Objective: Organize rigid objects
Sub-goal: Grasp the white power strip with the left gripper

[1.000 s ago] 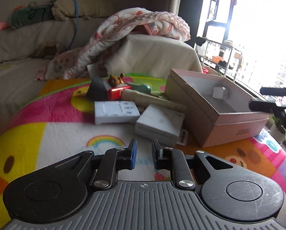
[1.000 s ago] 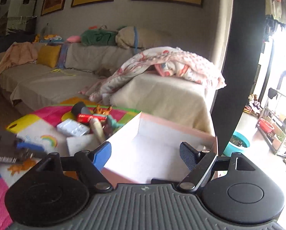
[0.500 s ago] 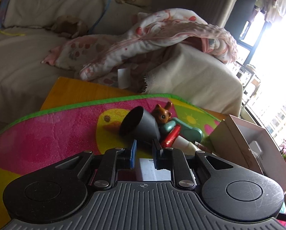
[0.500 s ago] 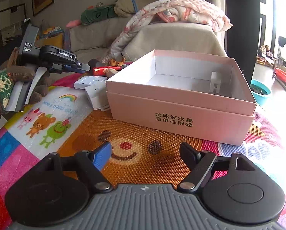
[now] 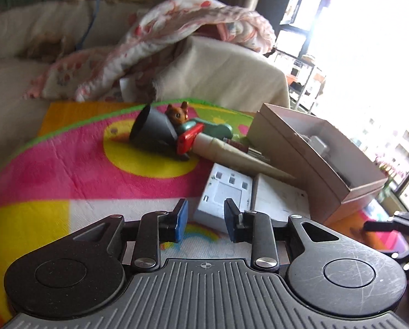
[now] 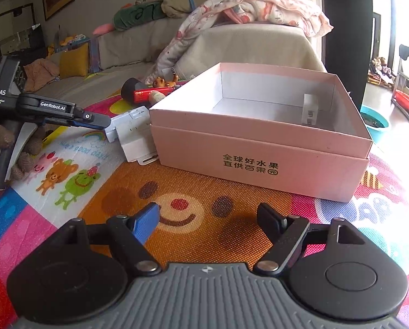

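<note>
A pink cardboard box point(image 6: 259, 148) stands open on the play mat, with one small white block point(image 6: 310, 108) inside; it also shows in the left wrist view point(image 5: 308, 159). Left of it lie a white socket panel point(image 5: 226, 197), a flat white box point(image 5: 280, 198), a cardboard cone point(image 5: 232, 150), a red object point(image 5: 188, 138), a dark grey funnel point(image 5: 152, 128) and a brown toy animal point(image 5: 178, 112). My left gripper point(image 5: 206, 220) is open and empty, just short of the socket panel. My right gripper point(image 6: 207, 222) is wide open and empty, in front of the box.
A colourful play mat point(image 6: 177, 203) covers the surface. A sofa with a crumpled blanket point(image 5: 177, 33) is behind. A plush toy point(image 6: 1, 137) lies at the mat's left edge. A window and a shelf rack are to the right.
My left gripper has pulled back and swung right, so the socket panel is now just in front of it, and its fingers have opened wider. My right gripper has barely moved.
</note>
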